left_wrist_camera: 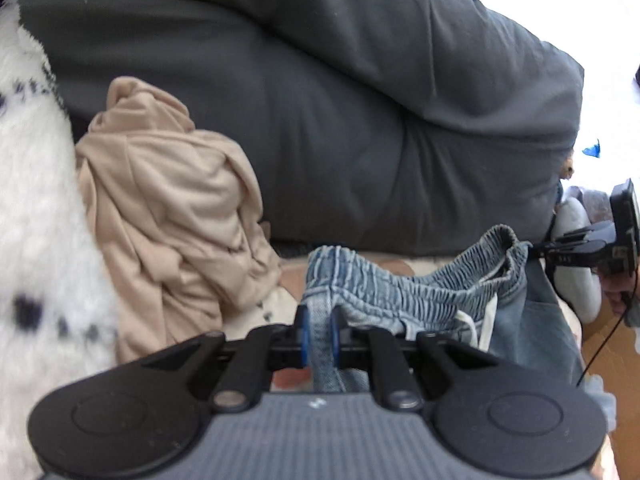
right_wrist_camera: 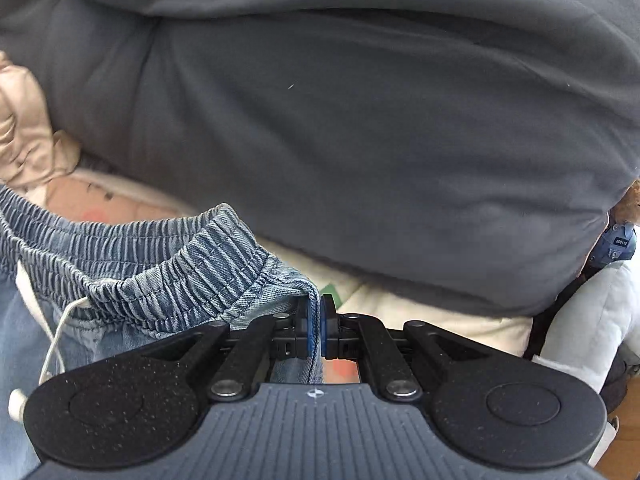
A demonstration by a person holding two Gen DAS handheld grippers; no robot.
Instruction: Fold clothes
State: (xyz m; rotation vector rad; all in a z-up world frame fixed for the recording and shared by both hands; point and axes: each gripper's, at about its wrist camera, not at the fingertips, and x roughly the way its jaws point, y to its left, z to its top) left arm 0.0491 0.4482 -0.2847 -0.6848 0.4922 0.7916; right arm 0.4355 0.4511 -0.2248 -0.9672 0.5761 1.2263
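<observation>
A pair of blue denim shorts [left_wrist_camera: 404, 292] with an elastic waistband and white drawstring hangs stretched between both grippers. My left gripper [left_wrist_camera: 319, 320] is shut on the left end of the waistband. My right gripper [right_wrist_camera: 317, 312] is shut on the right end of the waistband of the shorts [right_wrist_camera: 168, 272]. The right gripper also shows at the right edge of the left wrist view [left_wrist_camera: 536, 246], pinching the waistband. The shorts' legs hang below, mostly hidden by the gripper bodies.
A crumpled beige garment [left_wrist_camera: 176, 216] lies to the left on a patterned cream sheet [right_wrist_camera: 420, 308]. A big dark grey cushion [left_wrist_camera: 340, 120] fills the back. A white fluffy blanket [left_wrist_camera: 36, 220] is at far left. A cardboard box [left_wrist_camera: 600, 344] sits at right.
</observation>
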